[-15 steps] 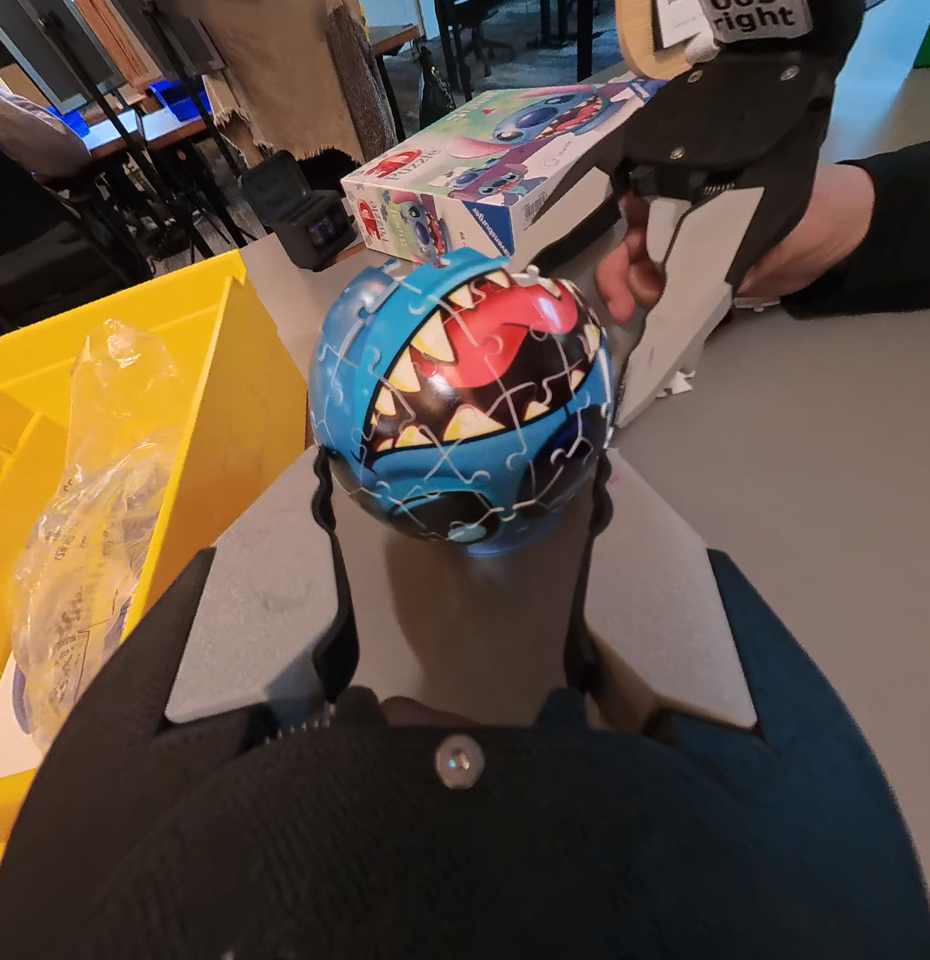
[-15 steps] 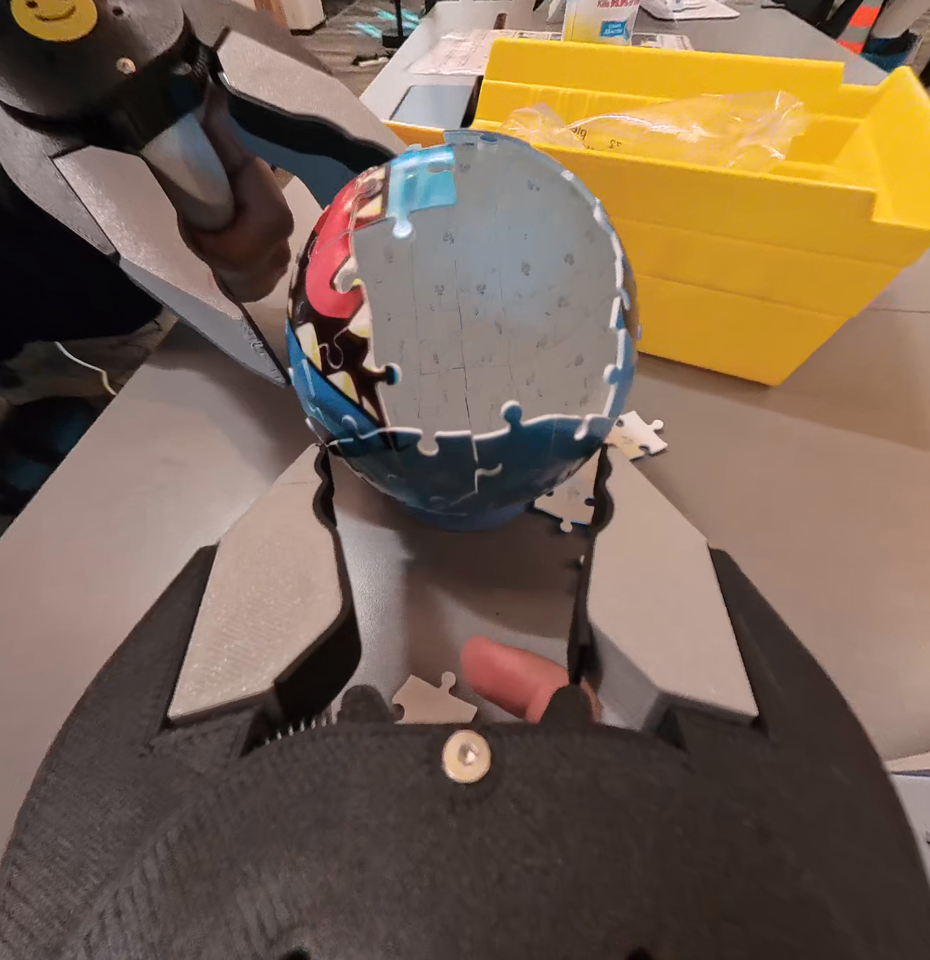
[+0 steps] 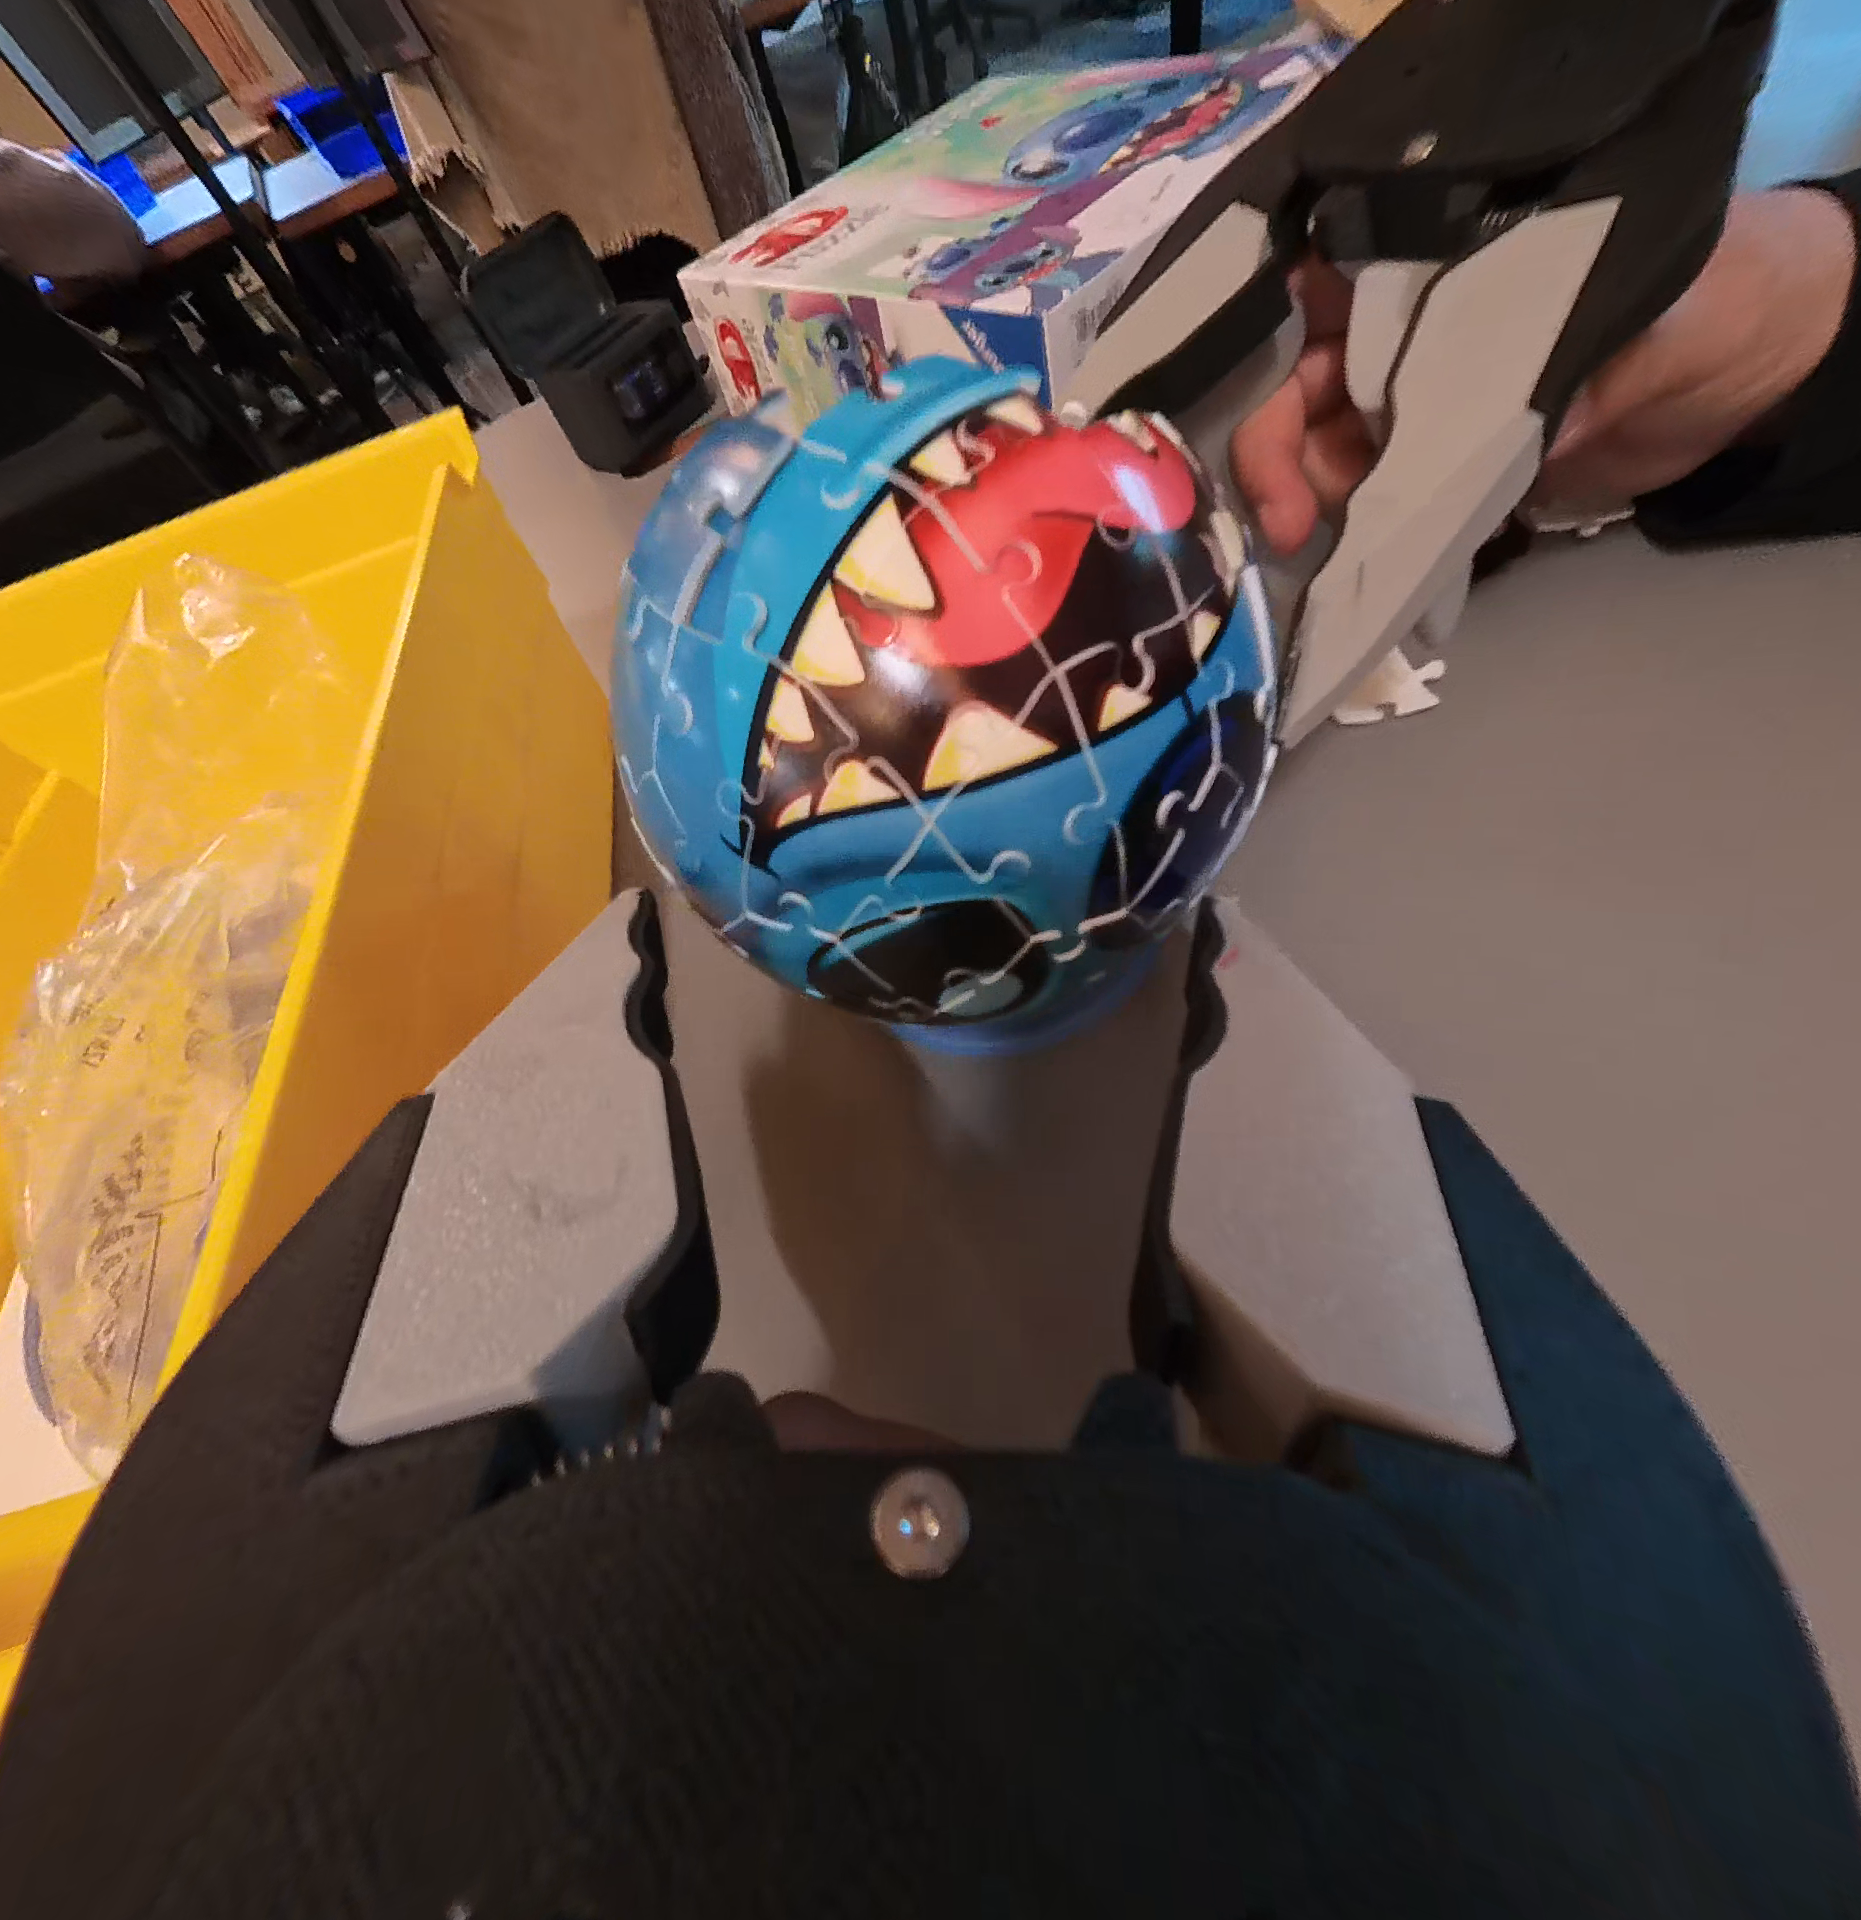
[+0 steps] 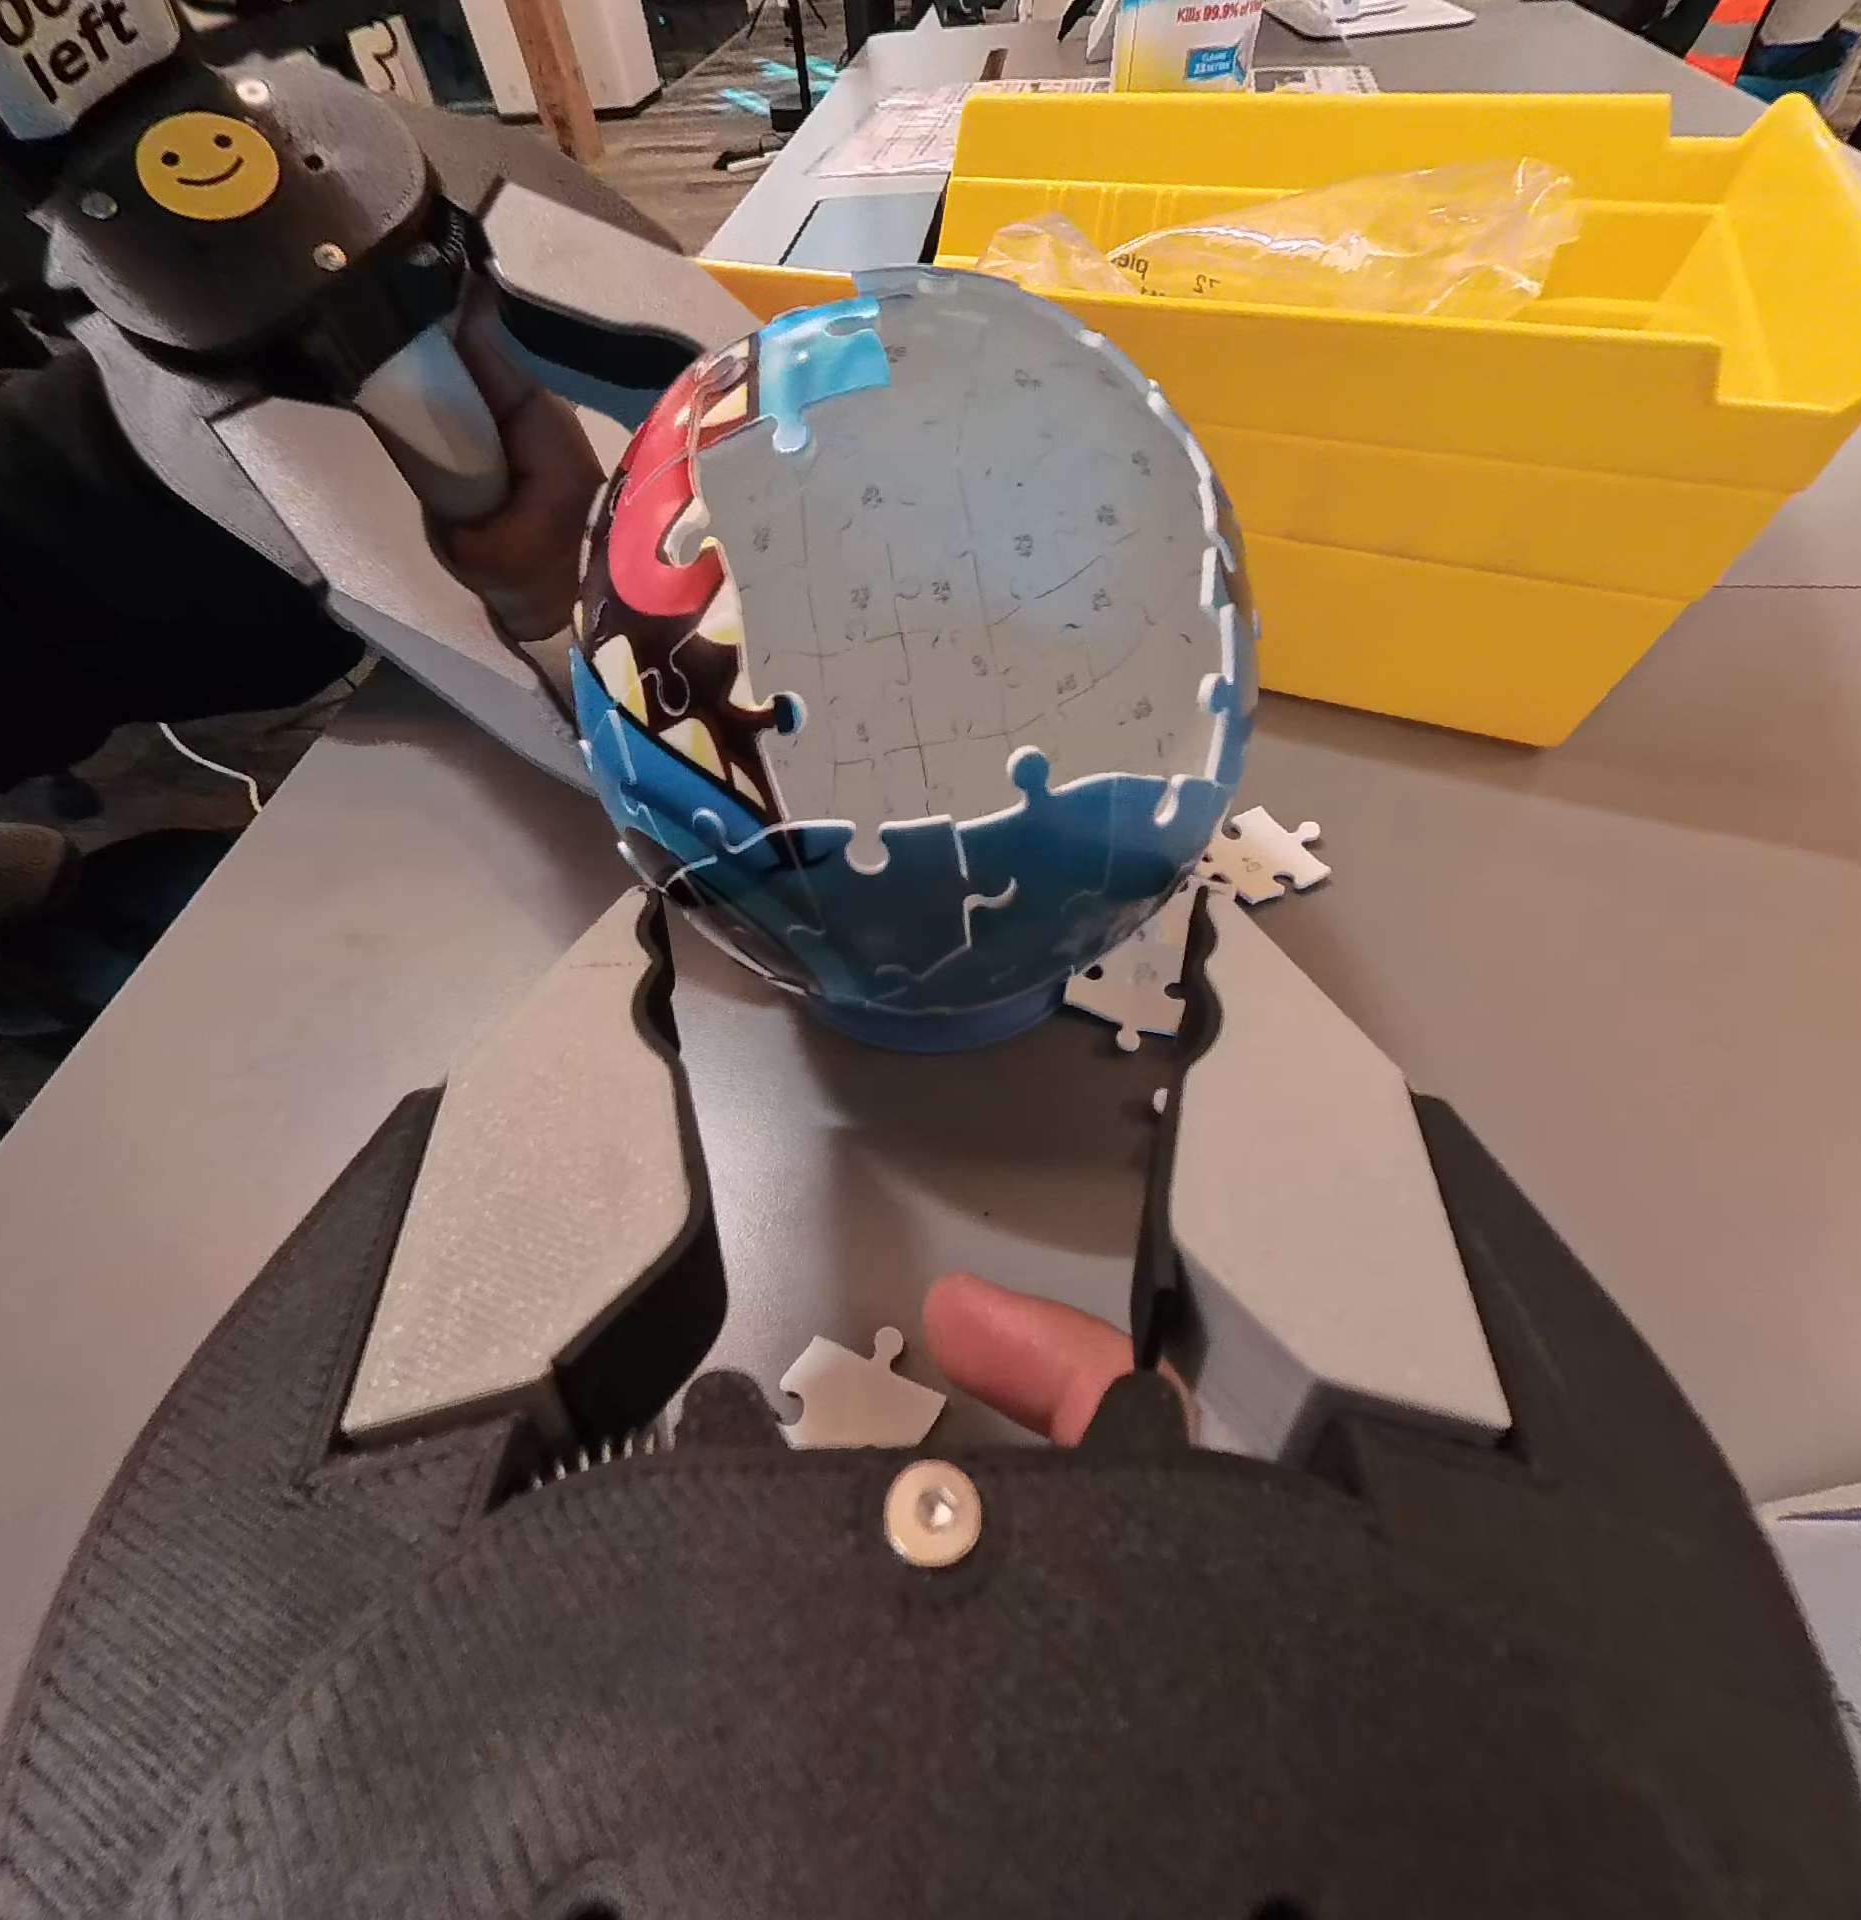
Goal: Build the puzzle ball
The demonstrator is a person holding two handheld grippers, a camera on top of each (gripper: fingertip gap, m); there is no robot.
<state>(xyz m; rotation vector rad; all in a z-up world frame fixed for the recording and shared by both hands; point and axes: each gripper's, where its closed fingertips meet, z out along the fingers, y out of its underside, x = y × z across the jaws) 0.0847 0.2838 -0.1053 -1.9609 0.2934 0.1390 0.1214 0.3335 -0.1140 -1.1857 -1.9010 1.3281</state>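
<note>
The puzzle ball [image 3: 936, 707] is blue with a toothed mouth and red tongue and stands on a blue ring base [image 4: 936, 1023] on the grey table. In the right wrist view the ball [image 4: 905, 644] shows a large gap with the grey inner faces of its pieces. My left gripper [image 3: 926, 935] is open and empty, its tips flanking the ball's lower part. My right gripper [image 4: 926, 935] is open likewise on the opposite side. Loose white pieces [image 4: 1264, 852] lie behind the ball. Another piece [image 4: 853, 1392] shows by a fingertip [image 4: 1019, 1351] at the right gripper's base.
A yellow bin [image 4: 1425, 468] holding a clear plastic bag [image 4: 1321, 239] stands close beside the ball; it also shows in the left wrist view [image 3: 386, 727]. The puzzle box [image 3: 957, 260] and a black case [image 3: 614, 364] sit behind the ball. The table edge [image 4: 230, 852] runs at left.
Both grippers have shifted slightly around the ball, which sits a little higher in the left wrist view. Both stay open and nothing was taken hold of.
</note>
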